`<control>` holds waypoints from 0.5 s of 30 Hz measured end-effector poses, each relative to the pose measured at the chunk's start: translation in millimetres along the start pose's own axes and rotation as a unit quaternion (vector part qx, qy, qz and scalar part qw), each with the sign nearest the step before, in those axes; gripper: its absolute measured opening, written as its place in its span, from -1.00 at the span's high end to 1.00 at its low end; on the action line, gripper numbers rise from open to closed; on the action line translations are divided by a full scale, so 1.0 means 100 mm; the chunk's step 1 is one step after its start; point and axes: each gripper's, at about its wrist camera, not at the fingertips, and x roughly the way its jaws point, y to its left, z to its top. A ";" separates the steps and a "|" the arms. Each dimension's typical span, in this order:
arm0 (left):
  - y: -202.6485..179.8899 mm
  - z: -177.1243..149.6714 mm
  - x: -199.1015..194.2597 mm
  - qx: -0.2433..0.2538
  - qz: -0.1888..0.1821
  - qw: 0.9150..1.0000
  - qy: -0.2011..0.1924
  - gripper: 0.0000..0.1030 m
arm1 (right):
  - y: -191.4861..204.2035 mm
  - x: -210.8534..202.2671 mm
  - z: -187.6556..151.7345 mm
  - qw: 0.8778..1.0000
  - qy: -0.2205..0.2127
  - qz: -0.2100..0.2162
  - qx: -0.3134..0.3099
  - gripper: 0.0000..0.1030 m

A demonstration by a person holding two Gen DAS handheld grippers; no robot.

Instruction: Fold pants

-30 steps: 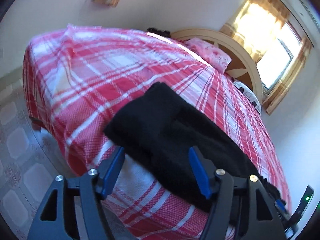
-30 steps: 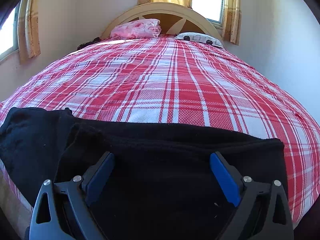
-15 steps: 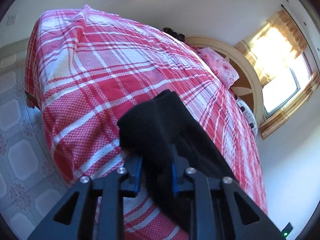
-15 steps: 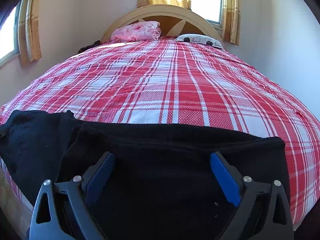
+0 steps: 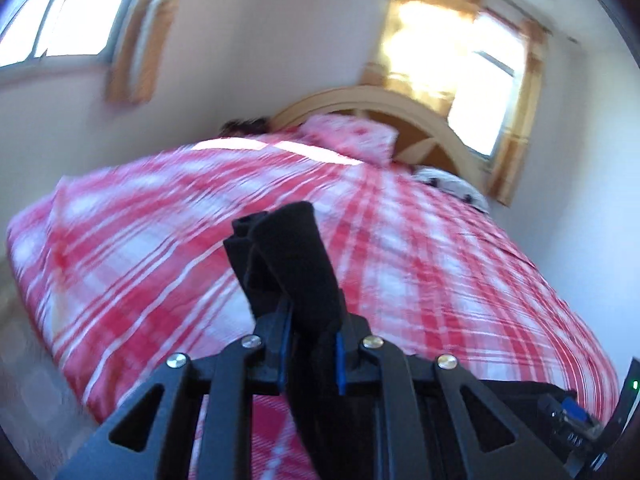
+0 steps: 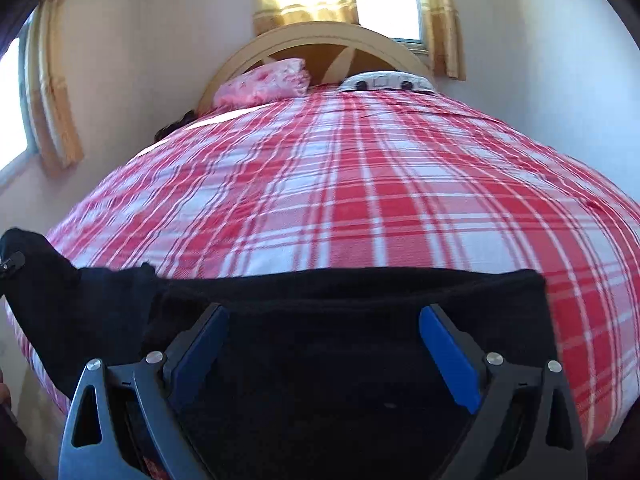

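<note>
Your left gripper (image 5: 310, 344) has its jaws clamped on a bunched pants (image 5: 292, 264) end; right gripper (image 6: 322, 354) jaws gape wide. That thin pinch could slip and wreck your fold on the bed (image 6: 360, 184).

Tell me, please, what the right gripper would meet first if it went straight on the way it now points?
Probably the black fabric pants, lying directly under and ahead of the open right gripper; beyond them the red-and-white plaid bedspread. Depth is unclear.

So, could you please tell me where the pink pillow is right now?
The pink pillow lies at the head of the bed, against the left part of the headboard, left of the white pillow in the right wrist view.
</note>
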 end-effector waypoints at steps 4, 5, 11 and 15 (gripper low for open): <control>-0.75 0.00 -0.08 0.092 -0.096 0.991 -0.018 0.66 | -0.43 -0.21 0.06 0.998 -0.016 -0.013 0.053 -0.89; -0.91 -0.04 -0.09 0.110 -0.116 0.987 -0.019 0.66 | -0.51 -0.26 0.06 0.998 -0.019 -0.020 0.060 -0.89; -1.89 -0.52 -0.17 0.227 -0.240 0.944 0.000 0.66 | -1.15 -0.57 -0.05 0.990 -0.031 -0.088 0.107 -0.89; -2.33 -0.91 -0.22 0.292 -0.278 0.915 0.012 0.66 | -1.58 -0.74 -0.22 0.980 -0.027 -0.121 0.155 -0.89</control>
